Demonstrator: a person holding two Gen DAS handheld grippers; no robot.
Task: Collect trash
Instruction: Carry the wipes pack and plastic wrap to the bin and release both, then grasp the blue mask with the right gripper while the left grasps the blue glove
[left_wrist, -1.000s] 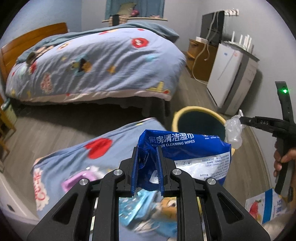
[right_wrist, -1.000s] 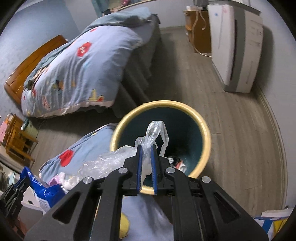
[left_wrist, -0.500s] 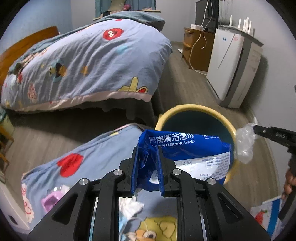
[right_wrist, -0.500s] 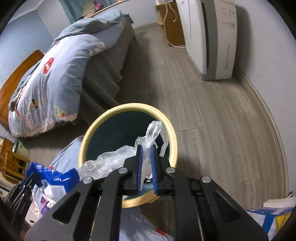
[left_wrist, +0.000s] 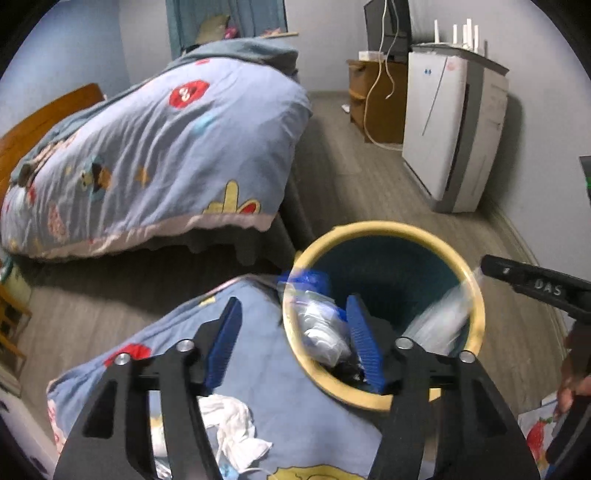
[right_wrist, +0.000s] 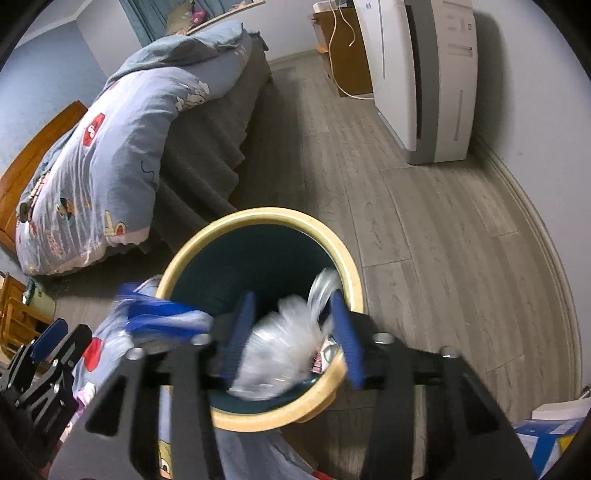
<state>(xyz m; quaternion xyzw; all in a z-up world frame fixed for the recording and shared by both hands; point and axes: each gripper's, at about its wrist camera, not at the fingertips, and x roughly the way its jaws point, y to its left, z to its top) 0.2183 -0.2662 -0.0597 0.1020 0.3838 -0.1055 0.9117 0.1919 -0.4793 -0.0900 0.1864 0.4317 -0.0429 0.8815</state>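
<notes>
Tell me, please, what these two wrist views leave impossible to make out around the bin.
- Blue wipes pack: motion-blurred in both views; print unreadable.
- Clear plastic bag: blurred; whether it touches the right gripper's opening jaws is unclear.
- Bin bottom: hidden by falling trash and the left gripper, whose jaws are opening.
- Box with strawberry: cut off by the left view's edge.

A grey wood-plank floor (right_wrist: 436, 236) carries everything here. Just ahead of the tongs, the round bin (right_wrist: 351, 273) with a pale yellow rim and dark teal inside stands on it. Left of the bin and under the tongs, a blue cartoon-print quilt (left_wrist: 295, 398) lies spread with crumpled white tissue (left_wrist: 232, 424) on it. Farther ahead to the left stands the bed (left_wrist: 155, 155), and ahead to the right a white appliance (right_wrist: 424, 81).
</notes>
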